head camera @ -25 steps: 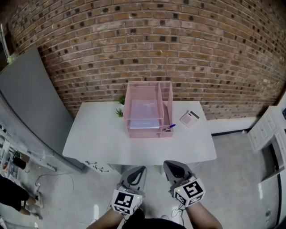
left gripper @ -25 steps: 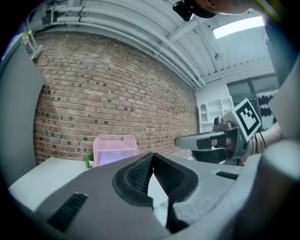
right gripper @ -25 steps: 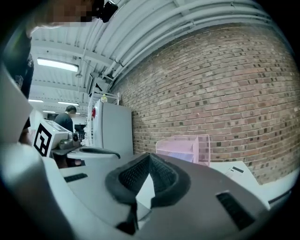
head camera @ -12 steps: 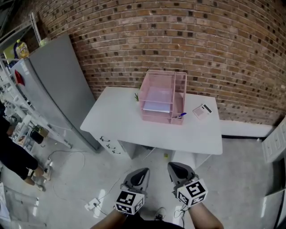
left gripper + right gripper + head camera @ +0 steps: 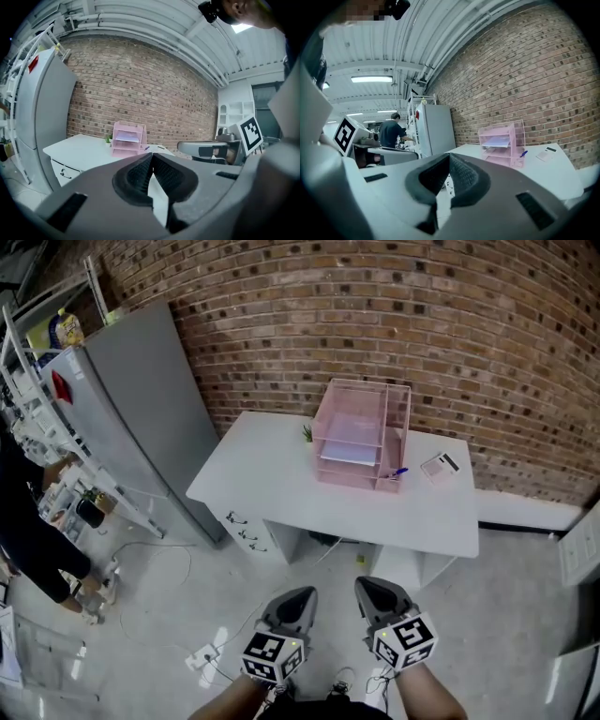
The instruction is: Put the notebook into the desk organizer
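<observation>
Left claw [image 5: 296, 596] and right claw [image 5: 371, 586] are both pinched together on nothing, well back from the desk [image 5: 272, 474]. The notebook [image 5: 350, 452] looks already tucked inside the pink organizer [image 5: 347, 479], so probably nothing's left to do.

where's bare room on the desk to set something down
The left half of the desk, between its left edge and the pink organizer, is bare, as is the front strip. Crowded: the right rear, where the blue pen and calculator sit by the organizer.
</observation>
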`<state>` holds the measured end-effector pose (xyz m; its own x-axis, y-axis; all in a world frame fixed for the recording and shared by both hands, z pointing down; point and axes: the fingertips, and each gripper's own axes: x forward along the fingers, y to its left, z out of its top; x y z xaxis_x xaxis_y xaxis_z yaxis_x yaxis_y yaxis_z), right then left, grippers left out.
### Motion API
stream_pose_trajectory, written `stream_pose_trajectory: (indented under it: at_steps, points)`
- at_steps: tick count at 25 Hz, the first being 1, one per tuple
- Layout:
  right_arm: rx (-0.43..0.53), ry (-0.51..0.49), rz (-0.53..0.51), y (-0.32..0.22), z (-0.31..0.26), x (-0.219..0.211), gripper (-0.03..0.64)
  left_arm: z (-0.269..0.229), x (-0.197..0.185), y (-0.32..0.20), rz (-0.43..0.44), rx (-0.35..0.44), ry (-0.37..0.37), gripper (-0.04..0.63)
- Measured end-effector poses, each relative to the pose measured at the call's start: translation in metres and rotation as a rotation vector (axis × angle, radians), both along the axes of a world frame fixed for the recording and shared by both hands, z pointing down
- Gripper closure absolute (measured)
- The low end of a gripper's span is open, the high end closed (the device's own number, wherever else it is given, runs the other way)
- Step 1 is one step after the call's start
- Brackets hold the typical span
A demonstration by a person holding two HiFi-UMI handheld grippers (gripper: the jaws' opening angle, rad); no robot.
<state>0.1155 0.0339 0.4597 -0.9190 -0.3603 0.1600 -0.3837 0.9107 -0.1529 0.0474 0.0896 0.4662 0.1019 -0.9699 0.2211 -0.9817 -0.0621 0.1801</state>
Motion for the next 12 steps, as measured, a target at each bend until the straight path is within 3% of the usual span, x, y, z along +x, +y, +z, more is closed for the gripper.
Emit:
stream_pose_trajectory:
  at_steps: [12]
  points:
    - [0.027,0.019,0.062,0.022,-0.010,0.005,0.614,-0.011,0.000,0.013,0.066,0.034,0.024,0.589]
